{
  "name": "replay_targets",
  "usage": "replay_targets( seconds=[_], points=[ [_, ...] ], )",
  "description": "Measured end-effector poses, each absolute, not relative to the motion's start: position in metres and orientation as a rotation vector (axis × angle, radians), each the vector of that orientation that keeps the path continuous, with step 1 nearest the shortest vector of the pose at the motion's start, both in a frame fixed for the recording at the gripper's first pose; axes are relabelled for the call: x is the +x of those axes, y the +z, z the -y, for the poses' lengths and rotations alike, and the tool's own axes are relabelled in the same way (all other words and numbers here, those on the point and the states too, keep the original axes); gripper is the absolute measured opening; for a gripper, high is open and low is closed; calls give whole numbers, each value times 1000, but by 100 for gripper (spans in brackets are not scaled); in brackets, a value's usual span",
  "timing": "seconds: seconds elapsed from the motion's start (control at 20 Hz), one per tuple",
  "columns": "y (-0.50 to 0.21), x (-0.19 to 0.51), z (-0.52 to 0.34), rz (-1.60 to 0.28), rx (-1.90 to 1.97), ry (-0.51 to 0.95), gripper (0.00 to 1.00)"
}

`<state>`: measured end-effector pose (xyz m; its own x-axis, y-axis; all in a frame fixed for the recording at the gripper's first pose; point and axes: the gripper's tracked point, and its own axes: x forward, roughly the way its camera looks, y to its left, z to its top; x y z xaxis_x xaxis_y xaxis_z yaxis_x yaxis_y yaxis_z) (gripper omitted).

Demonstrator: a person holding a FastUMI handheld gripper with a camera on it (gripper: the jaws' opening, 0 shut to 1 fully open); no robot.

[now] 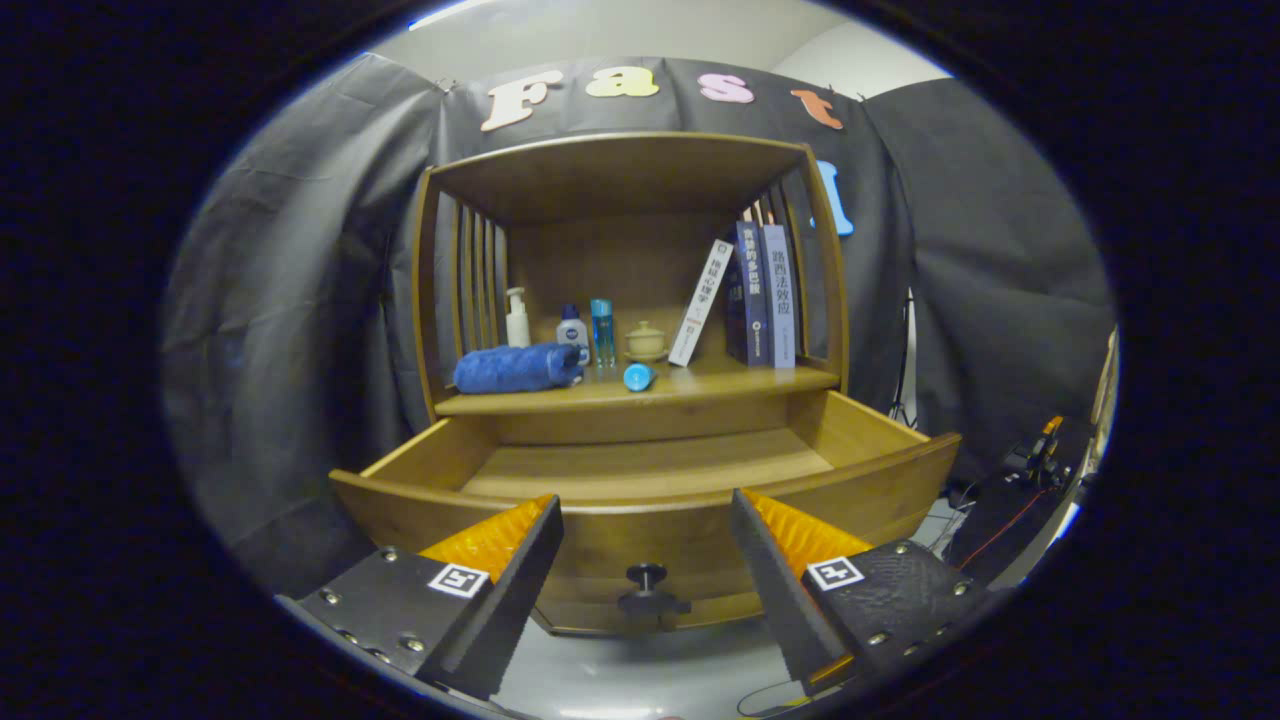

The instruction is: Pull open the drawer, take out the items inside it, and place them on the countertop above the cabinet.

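— What were the tongs [645,560] doing when you looked?

— They were spread wide with nothing between the fingers. No contact with anything; they hung in the air in front of the cabinet.

— And the drawer?

— The drawer [640,500] stood pulled out, its curved front just ahead of the fingertips. Its dark knob [648,585] sat low in the gap between the two fingers, not touched by either. What I could see of the drawer's floor, beyond the front panel, was bare wood.

— Where had the things ended up?

— Beyond the drawer, up on the countertop [720,385]. A rolled blue towel [518,368] lay ahead and to the left of the fingers. Just right of it, near the front edge, a small blue cylinder [638,377] lay on its side.

— Anything further back?

— Yes, a row behind those: a white pump bottle [517,320], a small white bottle with a blue cap [572,330], a slim clear blue bottle [601,332], then a little lidded cup [645,341]. Off to the right stood several books [762,295], one white book [701,302] leaning against them.
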<state>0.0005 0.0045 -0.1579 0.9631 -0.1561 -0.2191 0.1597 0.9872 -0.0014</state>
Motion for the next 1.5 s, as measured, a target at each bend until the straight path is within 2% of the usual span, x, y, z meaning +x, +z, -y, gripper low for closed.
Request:
replay_targets(
  seconds=[0.4,0.75,1.5],
  points=[
    [-208,17,-3,-284,22,-152,100],
    [-207,28,3,-235,21,-129,99],
    [-209,115,13,-271,33,-111,99]
  ],
)
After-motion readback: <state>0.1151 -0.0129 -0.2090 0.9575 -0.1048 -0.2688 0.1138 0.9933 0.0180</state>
